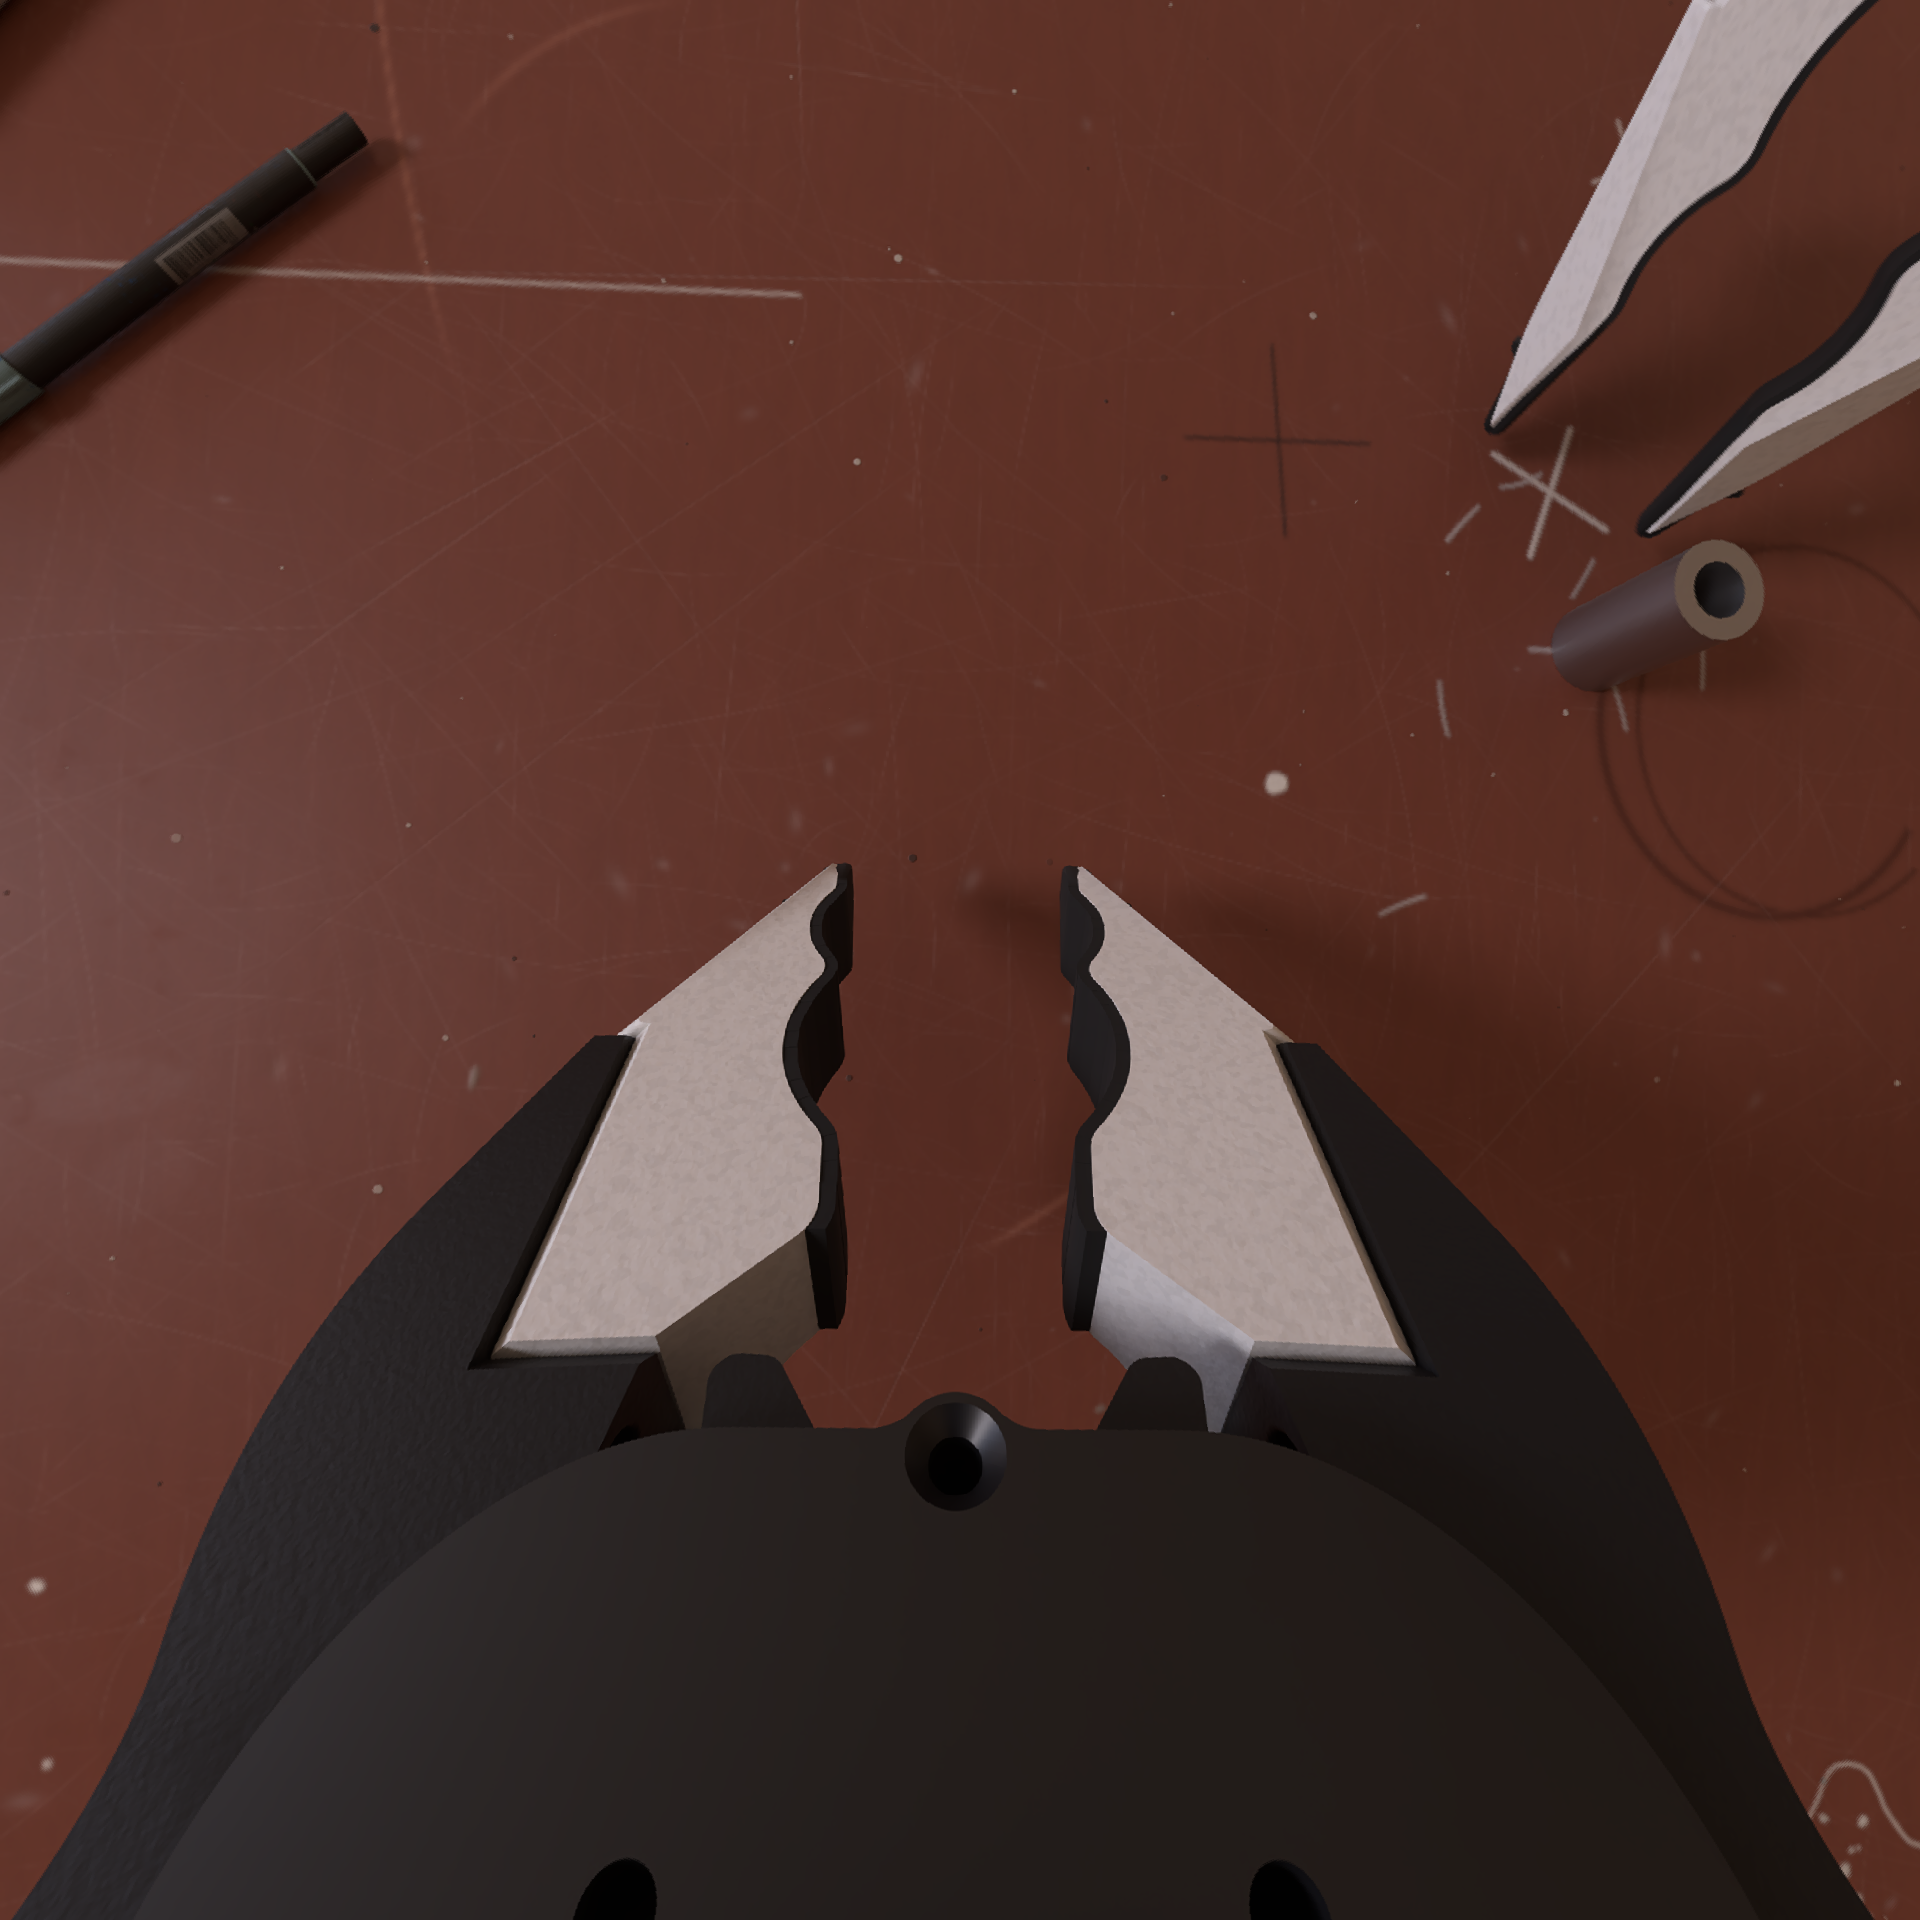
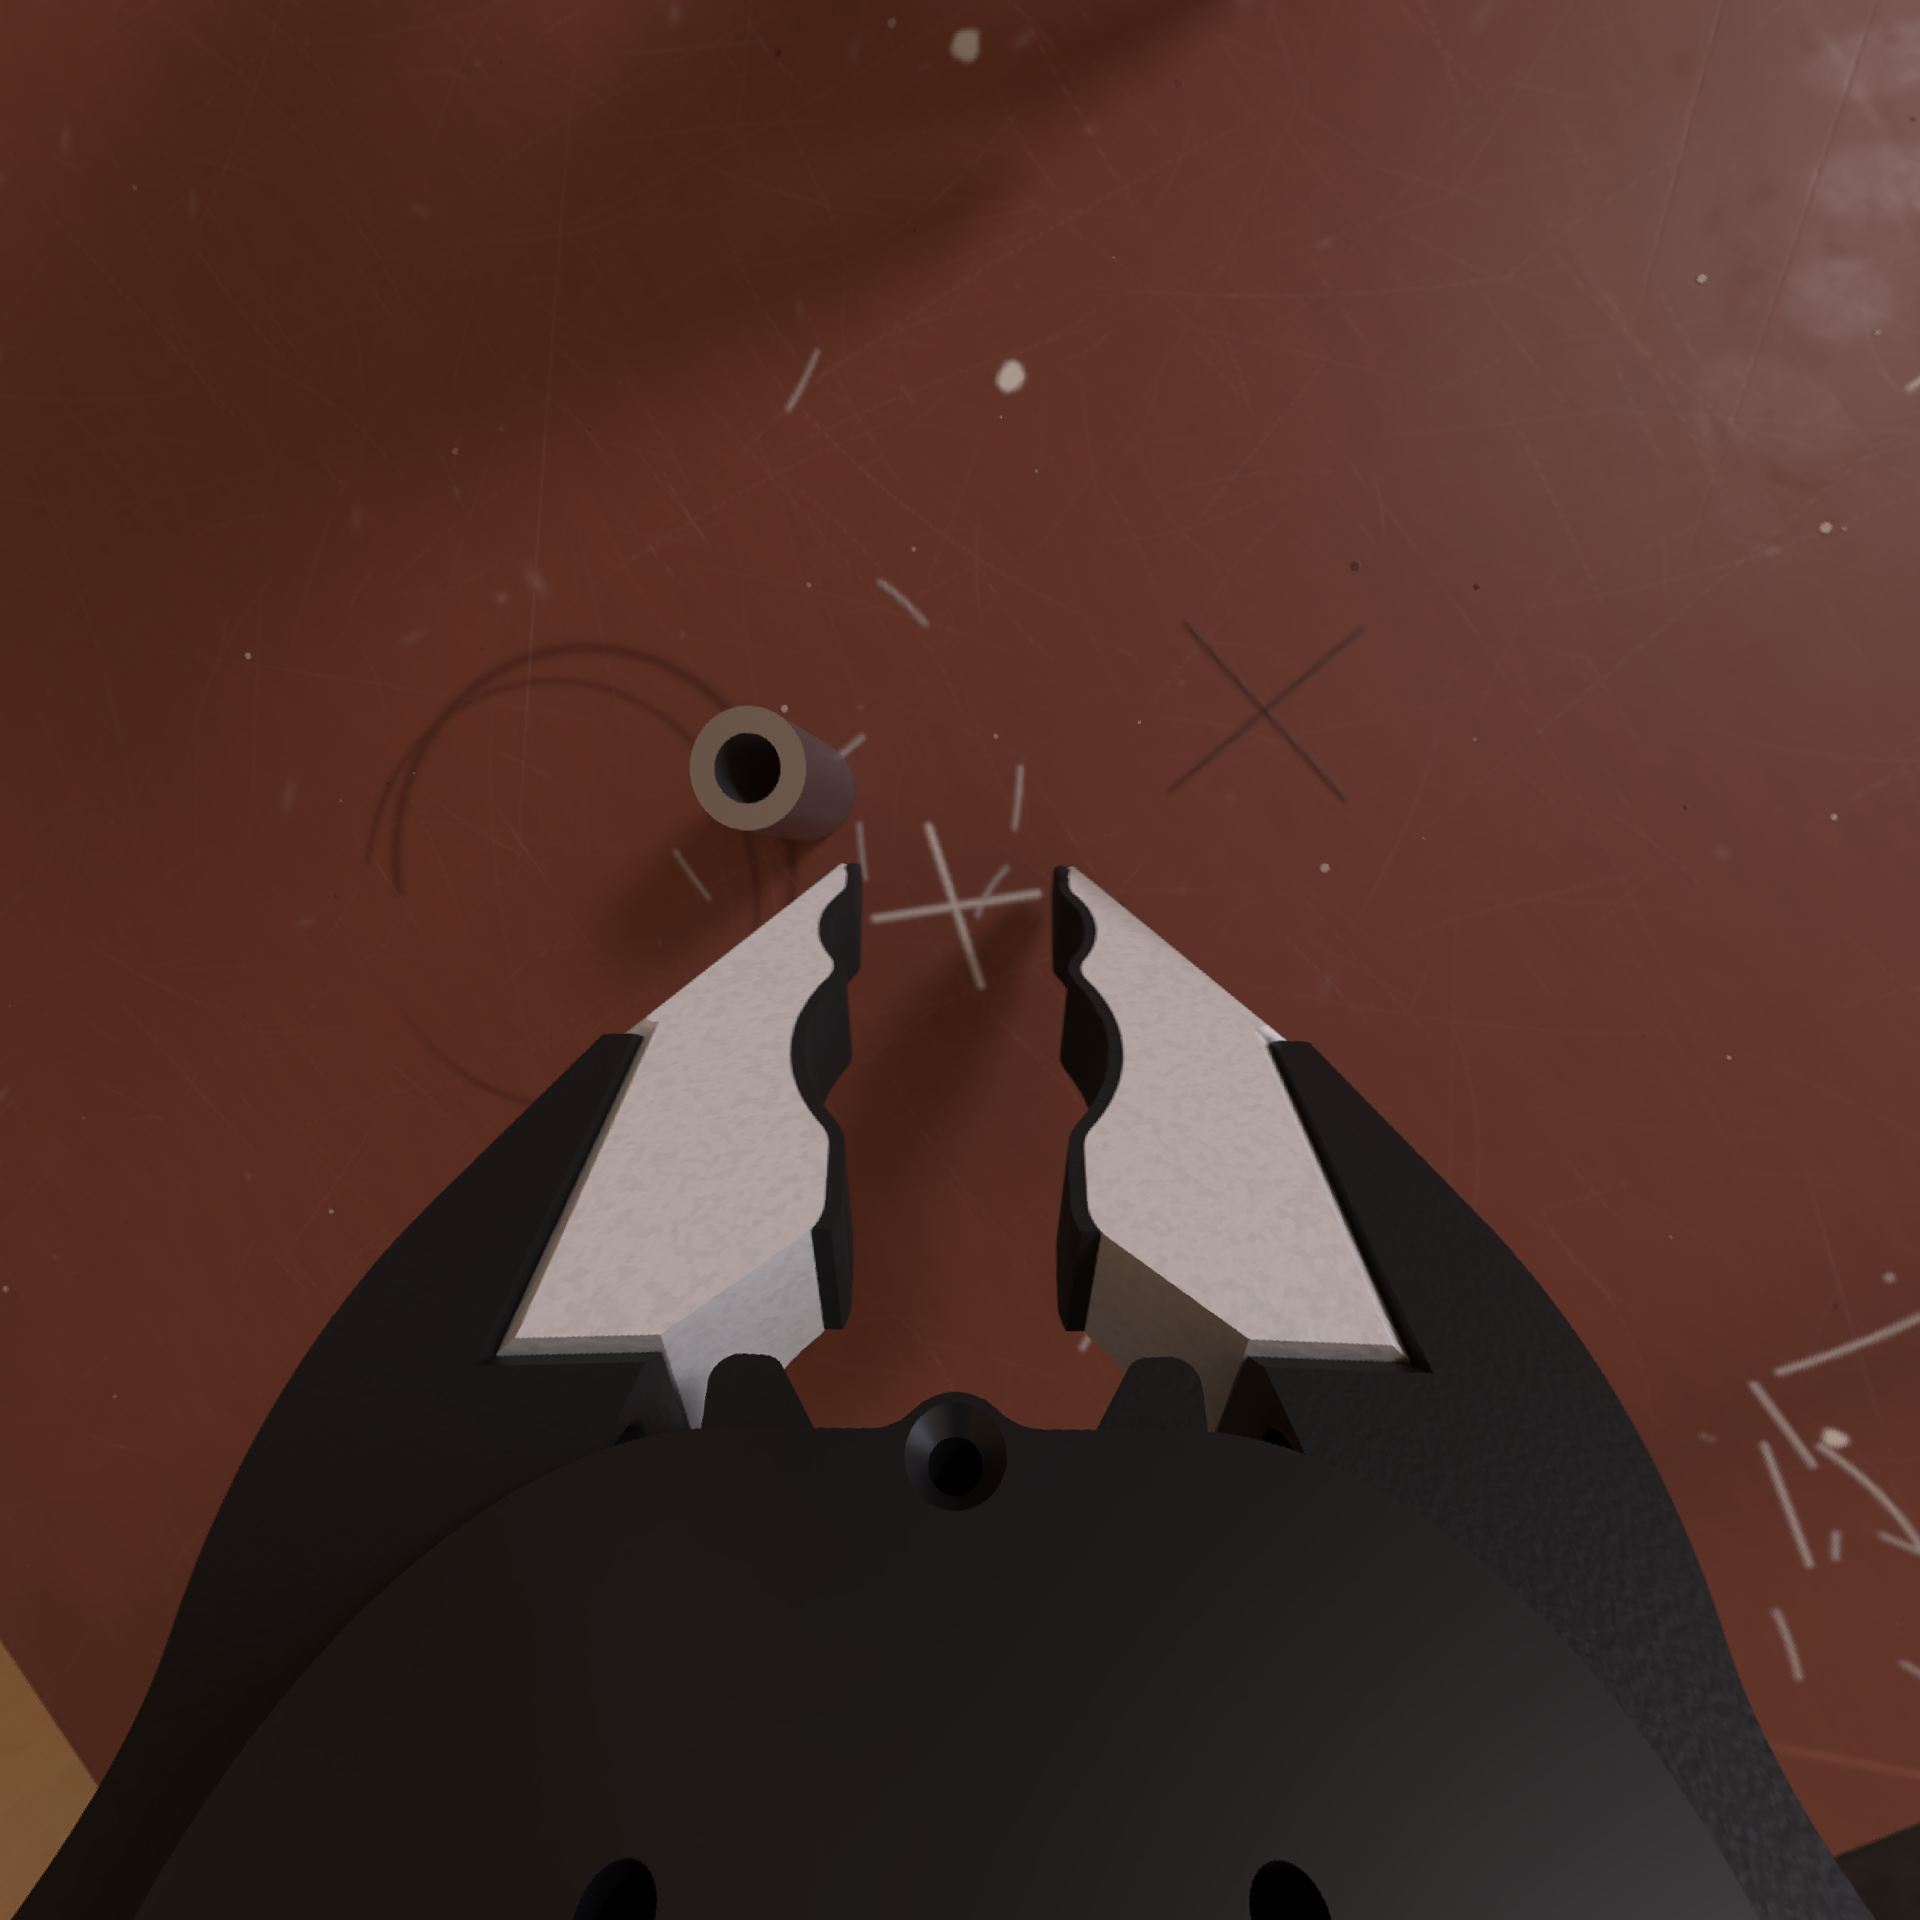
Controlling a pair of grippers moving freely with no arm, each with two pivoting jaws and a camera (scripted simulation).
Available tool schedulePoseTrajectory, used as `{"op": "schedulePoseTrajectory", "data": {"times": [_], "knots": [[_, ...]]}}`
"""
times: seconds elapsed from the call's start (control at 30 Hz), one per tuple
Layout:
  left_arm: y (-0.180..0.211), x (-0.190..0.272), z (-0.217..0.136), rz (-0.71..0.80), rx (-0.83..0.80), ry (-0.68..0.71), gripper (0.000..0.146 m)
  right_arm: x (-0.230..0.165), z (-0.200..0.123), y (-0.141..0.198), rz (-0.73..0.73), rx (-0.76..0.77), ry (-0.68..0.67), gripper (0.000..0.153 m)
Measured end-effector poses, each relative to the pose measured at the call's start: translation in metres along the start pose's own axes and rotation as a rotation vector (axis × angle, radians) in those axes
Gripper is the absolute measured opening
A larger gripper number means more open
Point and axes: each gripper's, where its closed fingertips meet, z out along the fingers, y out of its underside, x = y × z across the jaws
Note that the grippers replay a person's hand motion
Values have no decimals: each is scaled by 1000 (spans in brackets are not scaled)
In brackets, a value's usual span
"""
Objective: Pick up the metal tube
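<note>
Needing a small leftward shift of the right gripper [image 2: 956, 883], fingers spread and empty, to straddle the upright tube [image 2: 771, 774]; left gripper [image 1: 956, 883] idling, fingers likewise spread.

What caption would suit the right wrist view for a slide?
Open right gripper hovers over the scratched reddish-brown table, the short metal tube just beyond its left fingertip.

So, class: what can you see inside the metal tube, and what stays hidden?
The metal tube stands on the scratched reddish-brown table. Its open end shows a thick pale rim around a dark, empty-looking bore. Deeper inside is in shadow, and its base is hidden.
</note>
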Motion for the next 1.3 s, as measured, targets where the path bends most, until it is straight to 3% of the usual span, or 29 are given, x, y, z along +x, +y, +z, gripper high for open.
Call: {"op": "schedulePoseTrajectory", "data": {"times": [0.1,0.23,0.47,0.7,0.83,0.97,1.07,1.2,1.3], "knots": [[0,1,2,9,-4,2,40,-1,2,-1,-3,-6,-2,17],[-1,-3,9,47,-34,-15,42,1,1,0,9,14,-13,6],[-12,-10,27,151,-106,-51,44,6,-5,-7,7,57,-32,0],[-41,-15,47,224,-87,-55,45,25,-15,-23,-16,90,-40,0],[-49,-22,46,252,-100,-99,45,12,-21,-32,-41,99,-78,19],[-44,-18,41,240,-89,-74,45,-17,-11,-19,-77,27,-83,43],[-37,-15,39,246,-97,-73,45,-34,7,-11,-83,11,-36,41],[-33,-12,38,237,-92,-71,44,-34,14,-15,6,58,72,22],[-35,-11,36,231,-73,-70,44,-31,13,-15,33,79,84,22]]}}
